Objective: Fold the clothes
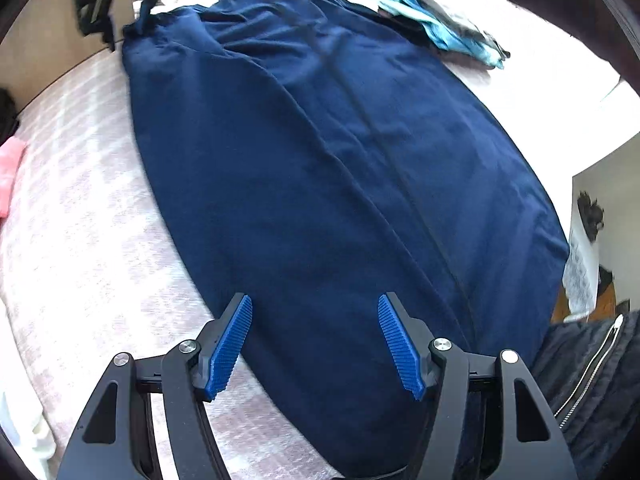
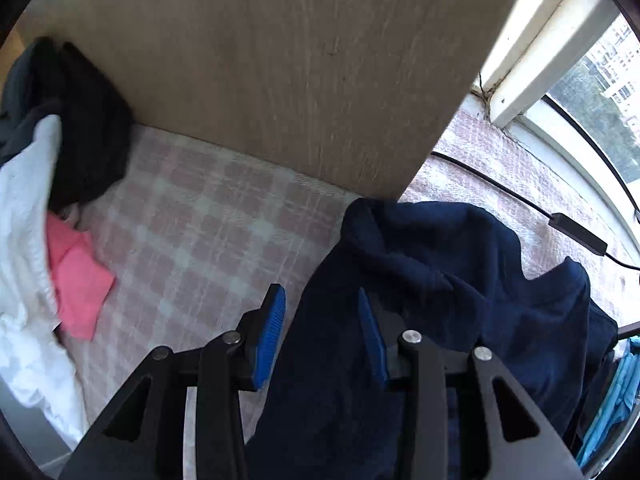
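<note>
Left wrist — jaws wide over navy garment [image 1: 320,160]; right jaws parted, gripping nothing.

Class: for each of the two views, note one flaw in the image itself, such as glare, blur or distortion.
Left wrist view: daylight overexposes the far bed surface to white; fisheye bulges the navy garment. Right wrist view: the white clothing at the left edge is smeared.

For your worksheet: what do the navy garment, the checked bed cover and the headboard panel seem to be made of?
Navy garment: soft matte knit, probably cotton jersey; it drapes in loose folds. Checked bed cover: woven cloth, faint visible weave. Headboard panel: wood or wood-look laminate, streaked grain, matte.
</note>
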Tool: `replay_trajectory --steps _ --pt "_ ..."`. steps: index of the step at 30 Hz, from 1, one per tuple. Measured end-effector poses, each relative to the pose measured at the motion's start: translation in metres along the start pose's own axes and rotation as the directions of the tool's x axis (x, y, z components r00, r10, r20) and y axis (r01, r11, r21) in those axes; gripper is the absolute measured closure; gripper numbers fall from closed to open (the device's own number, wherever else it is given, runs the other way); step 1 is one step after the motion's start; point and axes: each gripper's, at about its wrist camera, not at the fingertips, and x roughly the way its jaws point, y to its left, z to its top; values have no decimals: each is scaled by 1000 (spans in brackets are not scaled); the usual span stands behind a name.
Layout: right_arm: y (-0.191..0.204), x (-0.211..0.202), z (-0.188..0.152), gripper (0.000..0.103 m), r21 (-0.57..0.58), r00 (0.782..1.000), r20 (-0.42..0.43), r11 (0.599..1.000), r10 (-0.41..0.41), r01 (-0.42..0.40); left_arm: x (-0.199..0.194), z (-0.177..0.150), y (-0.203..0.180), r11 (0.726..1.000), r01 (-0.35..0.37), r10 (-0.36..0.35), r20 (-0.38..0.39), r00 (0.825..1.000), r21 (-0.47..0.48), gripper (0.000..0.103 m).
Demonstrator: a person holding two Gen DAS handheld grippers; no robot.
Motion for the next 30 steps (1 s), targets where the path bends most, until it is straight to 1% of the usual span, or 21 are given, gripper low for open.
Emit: replay_trajectory --steps 2,4,7,8,9,10,12,13,15,16,19,21,23,24,25,27,28,30 --pt "-1 8 5 65 17 999 -23 999 -46 47 1 -2 -4 999 -23 23 4 1000 27 40" --pt "-1 11 9 65 22 999 -25 999 -39 39 1 -4 -5 999 -23 23 7 1000 35 38" --pt "-1 11 11 66 22 999 3 999 -42 42 1 -6 -5 999 -14 14 11 1000 40 36" --pt "0 11 11 70 15 999 11 999 -47 47 1 -7 -5 999 -12 12 11 1000 42 36" --pt "-1 9 10 85 10 998 15 998 -56 56 2 -6 -5 999 -11 11 10 1000 44 34" --pt "-3 8 9 97 12 999 14 999 -49 48 2 -6 -6 999 -11 11 10 1000 48 32" --pt "-12 -1 8 98 48 999 36 999 4 -6 3 -5 -9 998 -18 17 8 1000 65 30" --pt "-17 -9 6 99 63 997 69 998 16 -20 6 -3 -12 997 -21 21 9 1000 70 29" --pt "-28 -27 3 100 93 990 138 994 41 -54 8 -3 -15 997 -27 26 11 1000 79 28" --pt "-33 -34 3 100 102 984 165 991 68 -86 8 -2 -15 996 -27 26 12 1000 83 27" --pt "-35 -29 7 99 69 974 135 978 184 -195 9 -2 -16 996 -26 25 14 1000 89 27" --pt "-29 -23 6 98 45 973 93 976 210 -215 9 -2 -15 996 -23 22 15 1000 88 27" --pt "-24 -35 1 98 6 974 119 981 192 -194 9 -2 -15 995 -24 23 14 1000 94 27" --pt "-21 -42 -2 96 -14 974 132 983 183 -183 9 -2 -15 995 -25 24 13 1000 99 27" --pt "-20 -50 -4 90 -28 973 147 984 181 -178 9 -1 -16 994 -26 25 12 1000 102 27" --pt "-28 -78 -8 83 -25 957 190 976 219 -218 9 0 -16 995 -21 20 8 1000 99 27" --pt "-34 -92 -10 83 -23 947 210 969 245 -246 8 0 -14 996 -12 12 5 1000 90 29" --pt "-51 -126 -17 83 -13 913 240 941 331 -338 4 -1 -8 998 5 -5 5 1000 62 36"
